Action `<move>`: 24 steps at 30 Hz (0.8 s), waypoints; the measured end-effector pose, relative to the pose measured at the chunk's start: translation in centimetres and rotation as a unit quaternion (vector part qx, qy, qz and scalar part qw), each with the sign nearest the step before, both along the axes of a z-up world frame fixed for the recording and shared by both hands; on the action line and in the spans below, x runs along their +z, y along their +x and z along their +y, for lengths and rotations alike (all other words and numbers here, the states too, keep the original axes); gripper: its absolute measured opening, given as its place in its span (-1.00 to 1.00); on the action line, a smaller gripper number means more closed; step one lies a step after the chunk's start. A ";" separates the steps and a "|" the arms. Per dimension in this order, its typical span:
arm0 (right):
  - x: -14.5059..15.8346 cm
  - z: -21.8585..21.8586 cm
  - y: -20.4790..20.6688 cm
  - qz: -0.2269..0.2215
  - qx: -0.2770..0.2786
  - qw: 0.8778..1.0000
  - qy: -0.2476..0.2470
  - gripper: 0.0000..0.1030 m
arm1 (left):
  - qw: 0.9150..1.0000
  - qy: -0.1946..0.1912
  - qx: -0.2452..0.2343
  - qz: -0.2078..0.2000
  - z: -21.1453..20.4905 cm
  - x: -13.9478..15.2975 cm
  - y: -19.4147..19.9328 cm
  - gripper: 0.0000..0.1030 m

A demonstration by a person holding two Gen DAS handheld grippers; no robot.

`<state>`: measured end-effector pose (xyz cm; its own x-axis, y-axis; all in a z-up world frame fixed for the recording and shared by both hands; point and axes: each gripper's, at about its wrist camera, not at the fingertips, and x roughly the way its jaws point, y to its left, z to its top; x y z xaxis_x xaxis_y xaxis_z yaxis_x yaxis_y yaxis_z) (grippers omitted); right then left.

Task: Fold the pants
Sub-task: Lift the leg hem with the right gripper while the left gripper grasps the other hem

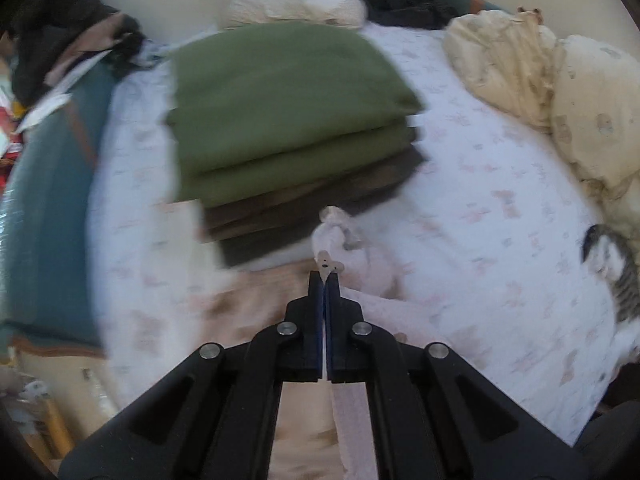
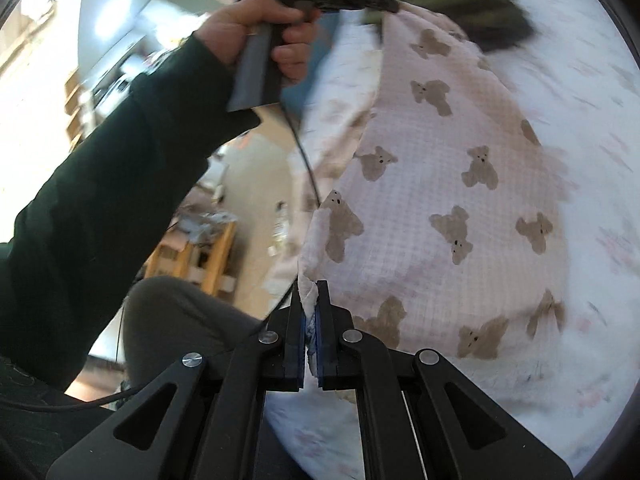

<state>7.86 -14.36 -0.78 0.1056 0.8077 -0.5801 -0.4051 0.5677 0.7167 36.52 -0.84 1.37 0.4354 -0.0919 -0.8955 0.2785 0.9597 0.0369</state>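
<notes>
We see the left gripper (image 1: 325, 278), jaws pressed together on a thin edge of the pants (image 2: 440, 184), pale pink with brown bears. The right gripper (image 2: 309, 292) pinches a bunched hem of the same pants. The pants hang stretched between both grippers, over the bed (image 1: 500, 208), just in front of the folded stack (image 1: 288, 120) of green and dark clothes. A hand (image 2: 256, 36) grips the left gripper's handle.
</notes>
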 end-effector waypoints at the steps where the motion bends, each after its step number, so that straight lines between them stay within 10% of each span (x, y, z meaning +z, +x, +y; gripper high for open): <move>1: 0.2 1.3 0.0 -0.001 0.011 1.000 0.001 -0.94 | 1.000 0.020 0.002 0.011 1.5 -0.8 0.0 -1.00; 10: -3.8 12.8 0.5 0.028 0.099 0.994 -0.023 -0.94 | 0.990 0.088 0.087 0.062 11.2 -11.5 2.8 -1.00; 14: -4.9 14.4 0.8 0.038 0.097 0.994 -0.043 -0.94 | 0.990 0.036 0.116 0.070 13.7 -13.6 2.9 -0.80; 19: -4.2 14.8 0.9 0.018 0.095 0.993 -0.062 -0.94 | 0.989 -0.070 0.124 0.031 18.2 -9.2 -0.3 0.54; 24: -3.2 17.0 0.4 0.004 0.103 0.992 -0.078 -0.94 | 0.987 -0.123 0.101 0.017 24.8 -3.1 -7.2 0.59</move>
<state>8.22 2.63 -4.01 -0.0579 0.7118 -0.7000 -0.5184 0.5778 0.6304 29.32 24.00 -1.70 0.4379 -0.2227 -0.8710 0.0767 0.9746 -0.2106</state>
